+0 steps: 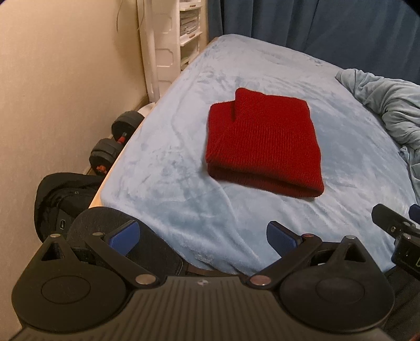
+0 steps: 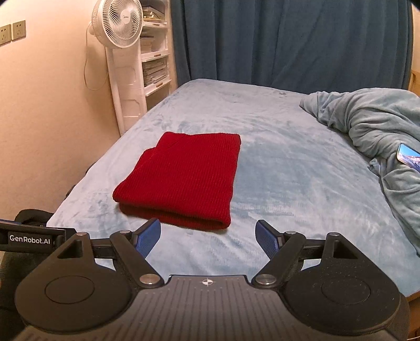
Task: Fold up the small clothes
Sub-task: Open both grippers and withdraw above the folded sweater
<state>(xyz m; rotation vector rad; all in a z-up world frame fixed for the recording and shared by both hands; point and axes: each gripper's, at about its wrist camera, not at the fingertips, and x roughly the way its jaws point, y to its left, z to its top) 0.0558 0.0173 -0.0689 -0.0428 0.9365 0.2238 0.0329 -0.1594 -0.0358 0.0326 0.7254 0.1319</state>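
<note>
Knitwear (image 1: 262, 141), red, ribbed, lying folded in a thick rectangle mid-bed on pale blue plush blanket (image 1: 183, 168); likely handling soft, light, floppy, prone to unfolding; best taken at doubled near edge; left gripper (image 1: 202, 236) and right gripper (image 2: 208, 237) both gaping wide, holding nothing, hovering short of it.

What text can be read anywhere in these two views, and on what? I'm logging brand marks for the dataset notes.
"GenRobot.AI": white letters on the black body of the left gripper, seen at the left edge of the right wrist view.
Badge at the hub of the white fan: too small to read.
Small mark on the black bag beside the bed: blurred, unreadable.
Papers on the white shelves: no legible print.
Red knit garment: no label showing.
</note>
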